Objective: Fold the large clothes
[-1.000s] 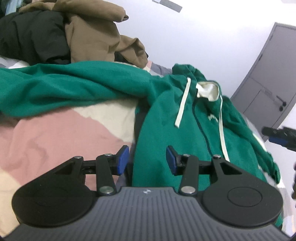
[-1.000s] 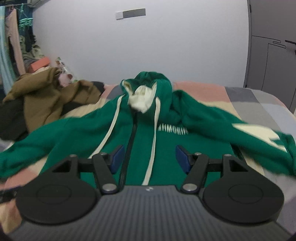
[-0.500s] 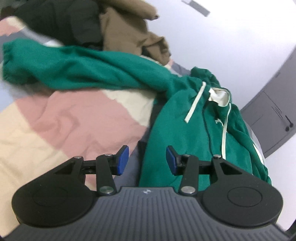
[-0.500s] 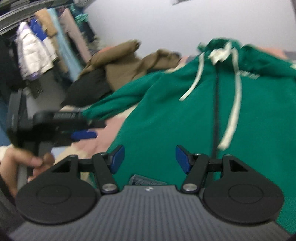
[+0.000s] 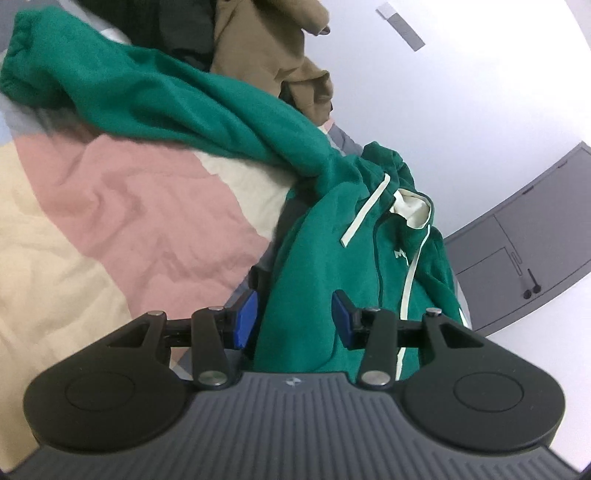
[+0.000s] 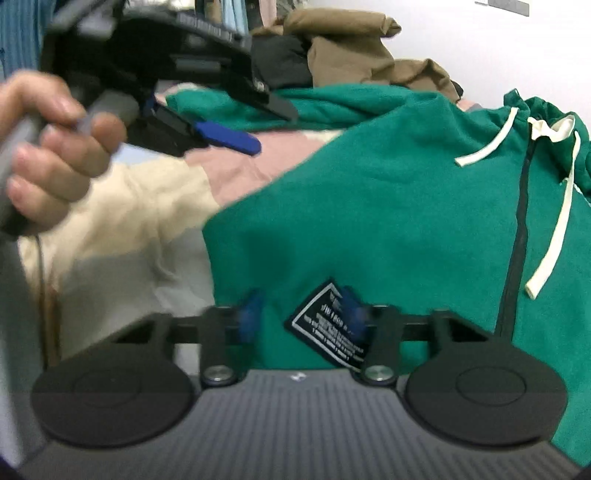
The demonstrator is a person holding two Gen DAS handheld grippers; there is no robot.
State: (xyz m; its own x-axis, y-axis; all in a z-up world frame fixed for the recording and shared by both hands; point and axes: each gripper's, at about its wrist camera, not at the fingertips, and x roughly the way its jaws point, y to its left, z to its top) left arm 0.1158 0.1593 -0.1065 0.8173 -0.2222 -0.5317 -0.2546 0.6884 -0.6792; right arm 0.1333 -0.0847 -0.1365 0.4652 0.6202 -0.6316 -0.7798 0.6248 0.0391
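A green zip hoodie [image 5: 314, 266] with cream drawstrings lies face up on the bed, its left sleeve [image 5: 155, 92] stretched out to the far left. My left gripper [image 5: 293, 317] is open, its jaws on either side of the hoodie's left side edge near the hem. In the right wrist view the hoodie [image 6: 388, 206] fills the middle. My right gripper [image 6: 303, 314] is open just above the hem, by a dark label patch [image 6: 332, 325]. The left gripper [image 6: 221, 136] also shows there, held in a hand at the upper left.
The bed cover [image 5: 122, 206] has pink, cream and grey patches. A heap of brown and black clothes [image 5: 258, 48] lies behind the sleeve. A grey door [image 5: 524, 258] is at the far right. Hanging clothes [image 6: 229, 14] show at the top left.
My right gripper has swung left and down from facing the hood to the hoodie's lower left hem. My left gripper has tilted and moved to the hoodie's side edge. Both stayed open.
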